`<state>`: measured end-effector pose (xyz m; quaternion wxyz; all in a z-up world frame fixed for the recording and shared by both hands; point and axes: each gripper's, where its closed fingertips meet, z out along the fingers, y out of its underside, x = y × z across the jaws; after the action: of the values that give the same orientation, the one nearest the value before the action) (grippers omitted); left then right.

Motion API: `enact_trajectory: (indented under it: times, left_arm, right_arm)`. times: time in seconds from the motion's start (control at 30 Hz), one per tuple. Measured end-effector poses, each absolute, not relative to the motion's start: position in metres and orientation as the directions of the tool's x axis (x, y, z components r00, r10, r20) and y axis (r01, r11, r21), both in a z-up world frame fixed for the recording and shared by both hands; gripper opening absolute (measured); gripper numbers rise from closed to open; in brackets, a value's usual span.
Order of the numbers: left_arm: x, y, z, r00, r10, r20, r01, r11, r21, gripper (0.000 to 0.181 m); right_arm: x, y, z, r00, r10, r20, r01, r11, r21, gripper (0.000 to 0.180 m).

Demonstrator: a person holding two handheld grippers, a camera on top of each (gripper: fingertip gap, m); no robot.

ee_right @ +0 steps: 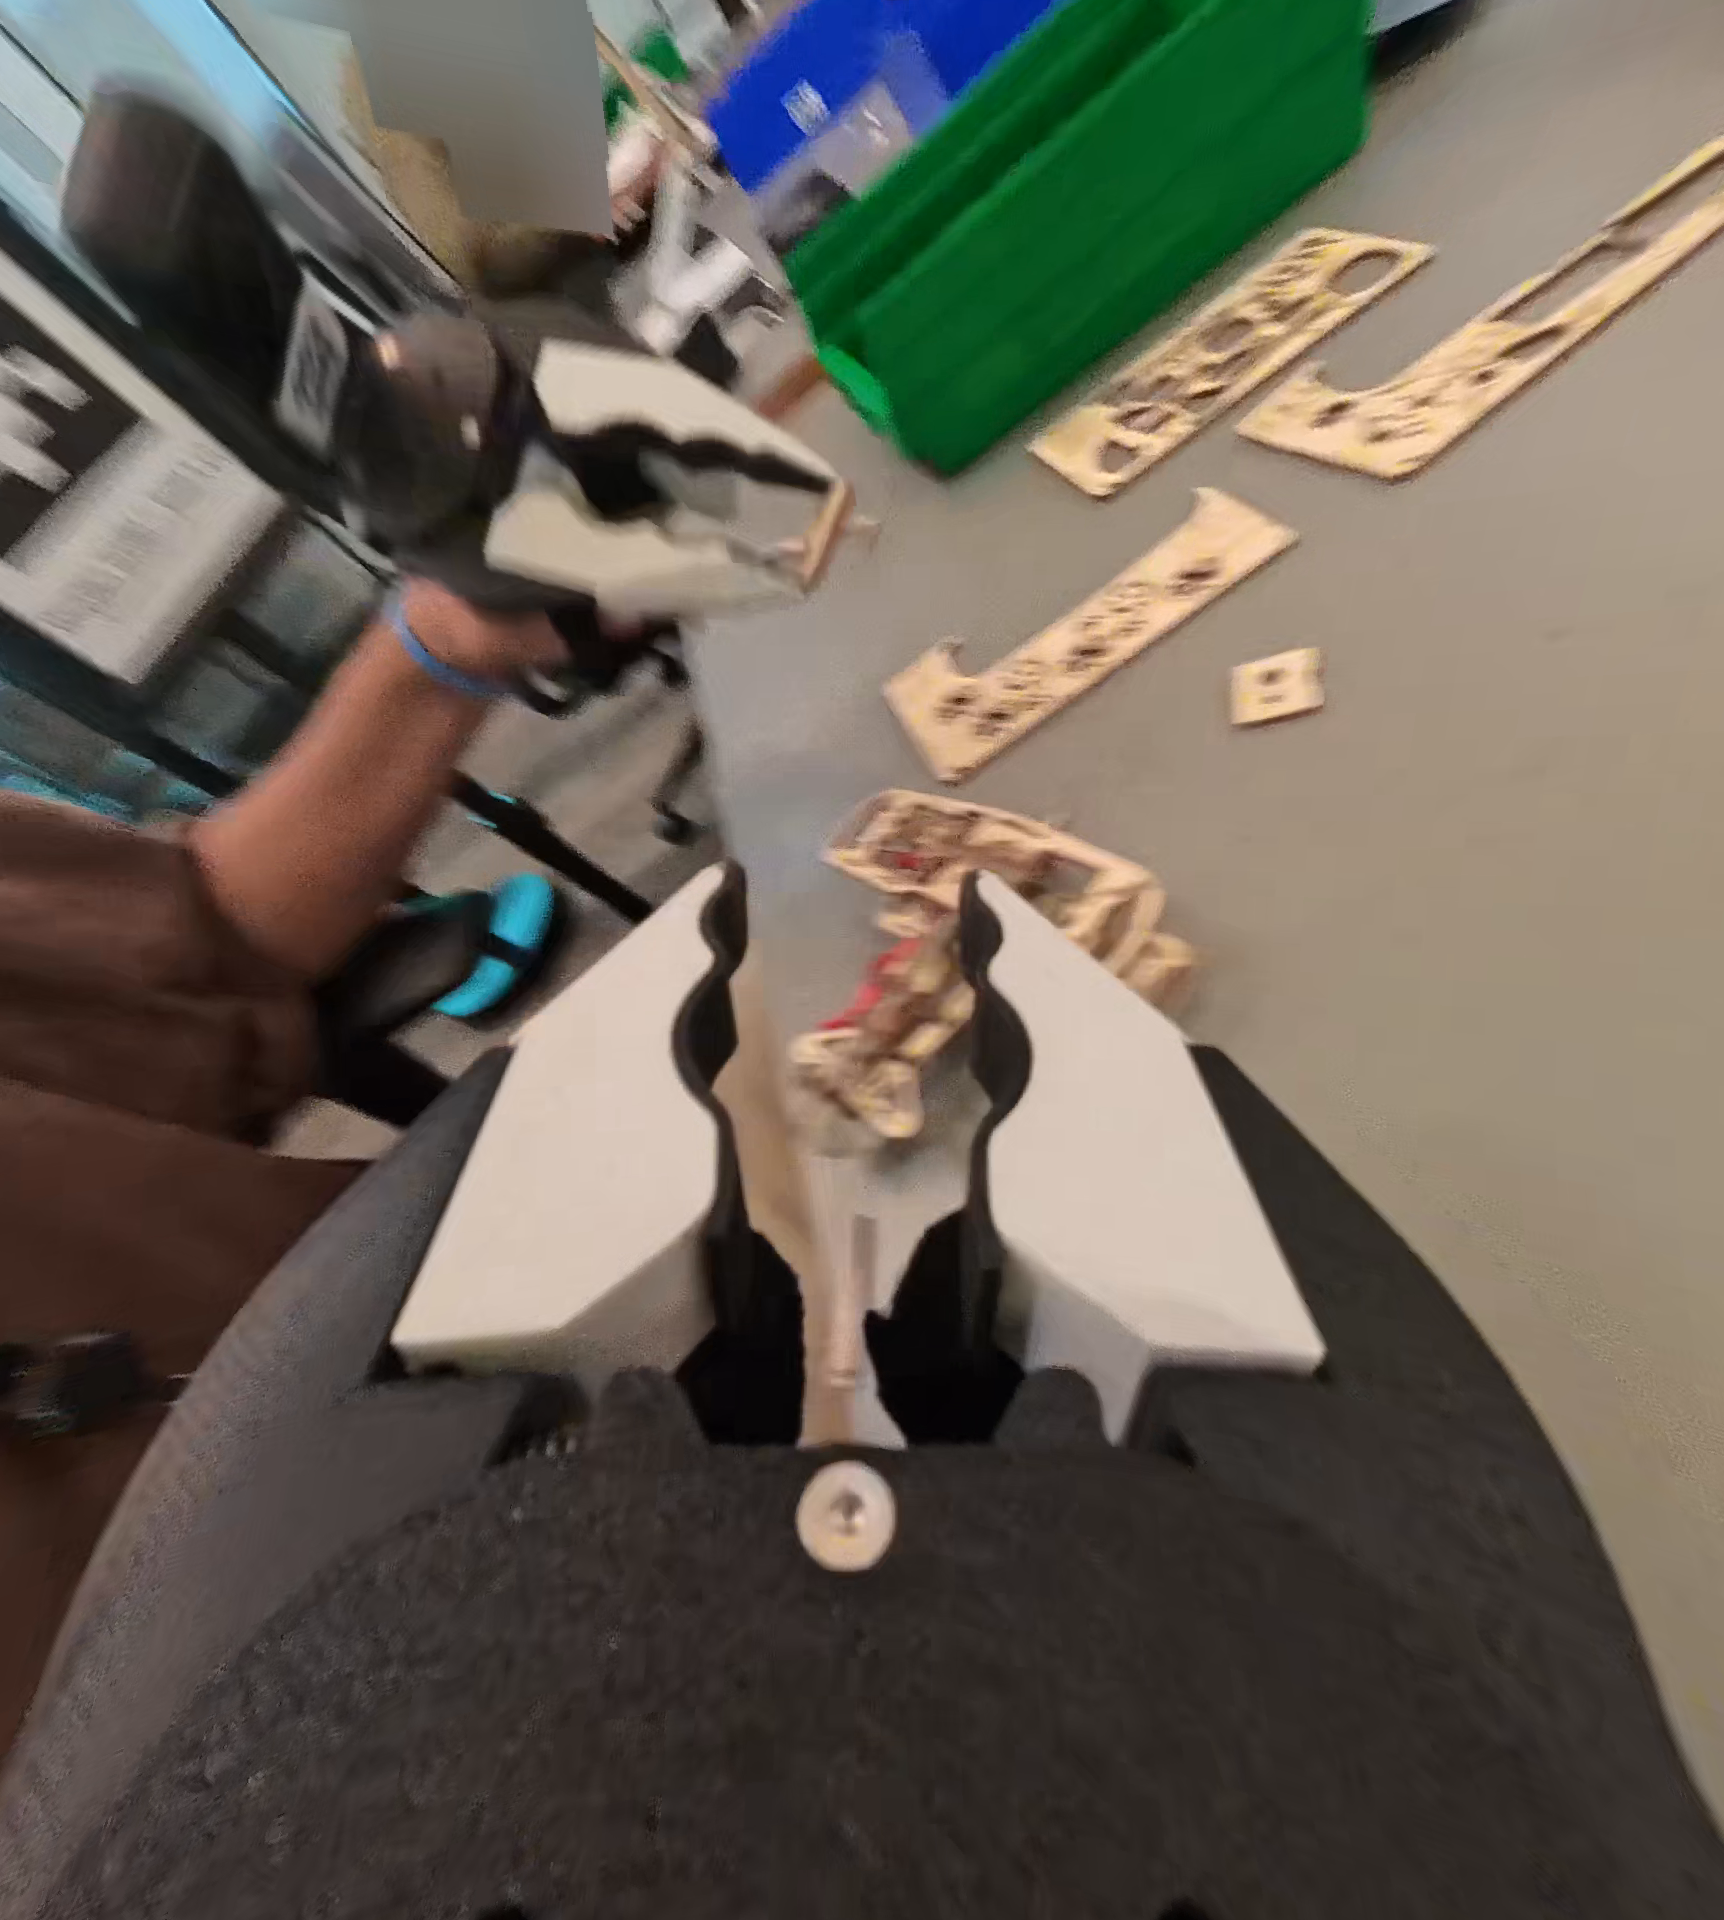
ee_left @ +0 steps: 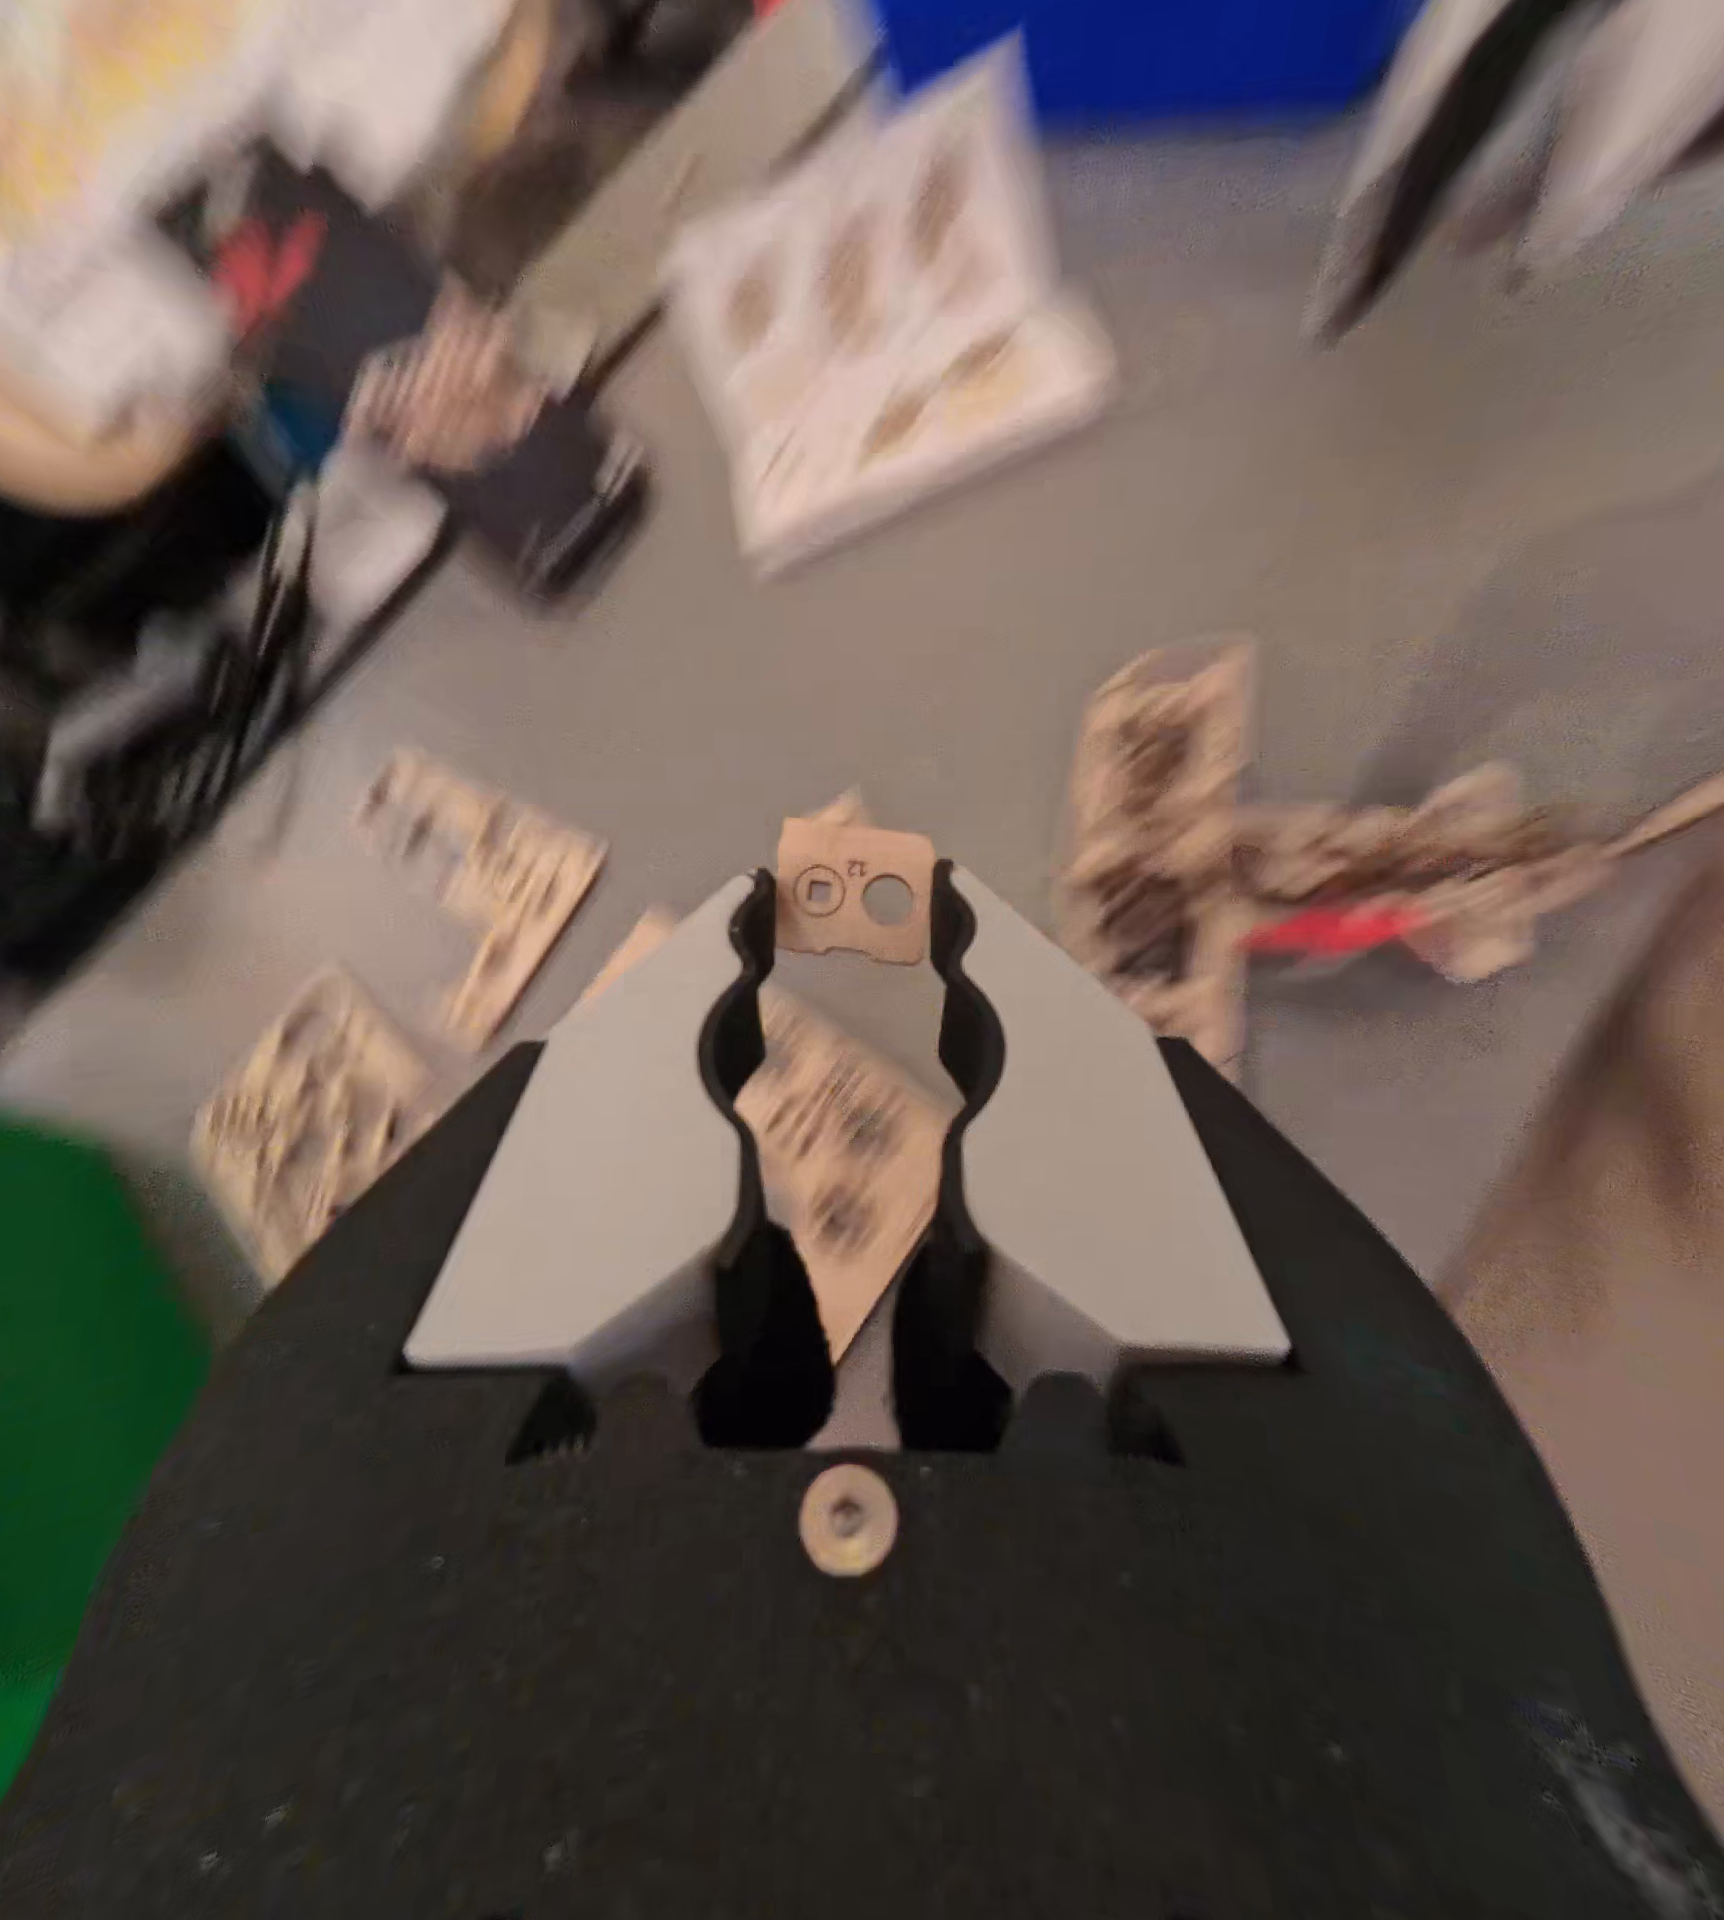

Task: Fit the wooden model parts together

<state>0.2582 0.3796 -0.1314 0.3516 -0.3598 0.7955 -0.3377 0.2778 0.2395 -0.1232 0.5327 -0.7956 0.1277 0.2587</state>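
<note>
My left gripper (ee_left: 853,894) is shut on a small flat wooden piece (ee_left: 856,891) with a square hole and a round hole, held above the grey table. It also shows in the right wrist view (ee_right: 816,535), raised at the upper left with the piece (ee_right: 829,532) at its tips. A partly built wooden model with red parts (ee_left: 1357,883) lies to the right on the table. My right gripper (ee_right: 850,904) is open and empty, hovering just above and before that model (ee_right: 951,966).
Several punched-out wooden sheets (ee_right: 1097,634) and a small square piece (ee_right: 1276,686) lie on the grey table (ee_right: 1512,935). A green bin (ee_right: 1076,229) and a blue bin (ee_right: 827,94) stand at the far side. An instruction sheet (ee_left: 889,312) lies farther off. A person's forearm (ee_right: 338,790) is at left. About 15 cm separates my left fingertips from my right.
</note>
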Motion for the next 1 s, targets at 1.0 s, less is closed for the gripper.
enact_trajectory:
  times: [1.0]
  left_arm:
    - [0.251,0.116,-0.160,-0.655,-0.474,0.589,-0.633,-0.082,-0.770,0.015]
  right_arm:
    - [0.258,0.131,-0.146,0.635,0.065,-0.770,-0.761,-0.120,-0.638,0.002]
